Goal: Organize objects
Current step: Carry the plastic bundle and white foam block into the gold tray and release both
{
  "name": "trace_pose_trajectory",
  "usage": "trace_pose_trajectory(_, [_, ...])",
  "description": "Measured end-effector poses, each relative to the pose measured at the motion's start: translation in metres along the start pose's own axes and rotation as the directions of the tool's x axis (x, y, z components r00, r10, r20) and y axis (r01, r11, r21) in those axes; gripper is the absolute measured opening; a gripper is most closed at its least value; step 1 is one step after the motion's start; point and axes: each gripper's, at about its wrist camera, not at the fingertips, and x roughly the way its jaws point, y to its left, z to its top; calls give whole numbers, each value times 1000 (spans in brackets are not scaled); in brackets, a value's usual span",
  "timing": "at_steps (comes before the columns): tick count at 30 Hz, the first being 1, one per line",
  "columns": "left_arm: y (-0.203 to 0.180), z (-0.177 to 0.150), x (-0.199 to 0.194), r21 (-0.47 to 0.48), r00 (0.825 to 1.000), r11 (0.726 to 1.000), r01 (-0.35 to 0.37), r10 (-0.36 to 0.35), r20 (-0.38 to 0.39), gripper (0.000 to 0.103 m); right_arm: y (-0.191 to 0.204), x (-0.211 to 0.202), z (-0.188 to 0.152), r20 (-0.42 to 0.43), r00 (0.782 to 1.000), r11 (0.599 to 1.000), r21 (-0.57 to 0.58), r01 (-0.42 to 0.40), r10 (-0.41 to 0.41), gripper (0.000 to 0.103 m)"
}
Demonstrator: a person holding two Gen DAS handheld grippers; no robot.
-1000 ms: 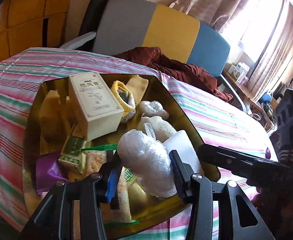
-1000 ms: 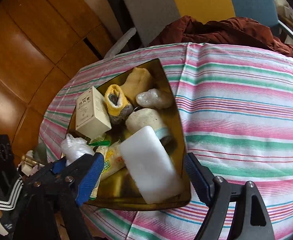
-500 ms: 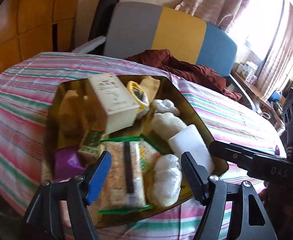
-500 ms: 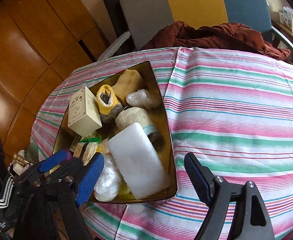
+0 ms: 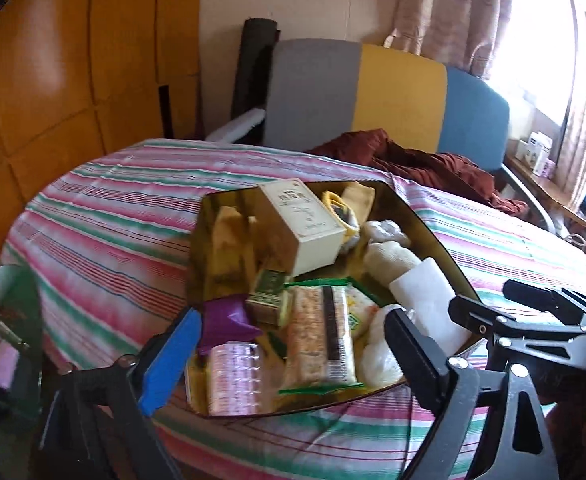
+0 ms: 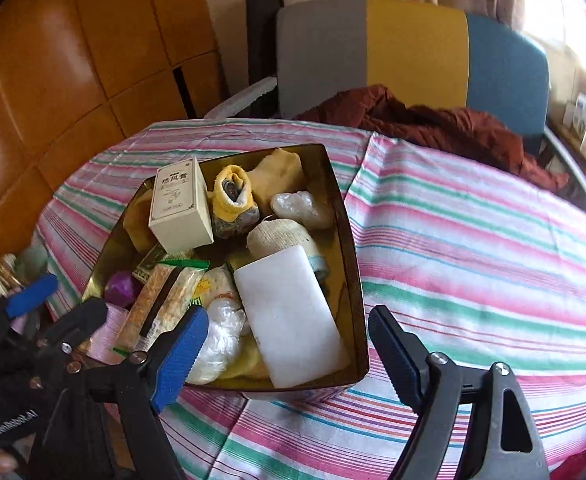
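Two grippers over a gold tray (image 5: 425, 224) on a striped tablecloth (image 6: 473, 240). Left gripper (image 5: 293, 356), jaws just spread wide, released, nothing pinched between them, poised above the tray's near edge. Right gripper (image 6: 289, 354) likewise released, straddling the tray's near right corner. Crowded into the tray: cream box (image 6: 179, 204) at far left, yellow sock (image 6: 233, 196) beside it, white block (image 6: 289, 316) at near right, plastic-wrapped bundle (image 5: 381, 356) just left of the block, snack packet (image 5: 319, 340), purple pouch (image 5: 225, 320). Beyond the table, tricolour chair (image 6: 409, 52) draped with maroon cloth (image 6: 433, 120).
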Motion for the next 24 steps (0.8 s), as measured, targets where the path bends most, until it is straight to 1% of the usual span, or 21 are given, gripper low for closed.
trace_pose_trajectory(2, [2, -3, -4, -5, 1000, 1000, -9, 9, 5, 99, 3, -2, -3, 9, 1000, 1000, -11, 22, -22, 84])
trace_pose_trajectory(3, [2, -4, -6, -7, 1000, 1000, -16, 16, 5, 102, 4, -3, -5, 12, 1000, 1000, -13, 29, -28, 84])
trace_pose_trajectory(4, [3, -5, -7, -10, 1000, 1000, -22, 22, 8, 103, 4, -3, -6, 12, 999, 999, -13, 32, -32, 84])
trace_pose_trajectory(7, [3, -7, -11, -10, 999, 999, -48, 48, 14, 103, 5, -5, -10, 10, 999, 999, -14, 38, -38, 84])
trace_pose_trajectory(11, [3, -9, -13, -21, 997, 997, -75, 75, 2, 103, 6, -8, -14, 10, 999, 999, -10, 42, -42, 84])
trace_pose_trajectory(17, [4, -13, -19, -38, 991, 991, -132, 133, 27, 103, 8, -11, -18, 15, 999, 999, -14, 45, -45, 84])
trace_pose_trajectory(20, [3, -14, -24, -30, 987, 989, -145, 147, 60, 102, 8, -12, -18, 20, 999, 999, -14, 50, -50, 84])
trace_pose_trajectory(24, [6, -13, -25, -43, 989, 990, -138, 140, 50, 103, 7, -15, -17, 30, 998, 999, -11, 52, -51, 84])
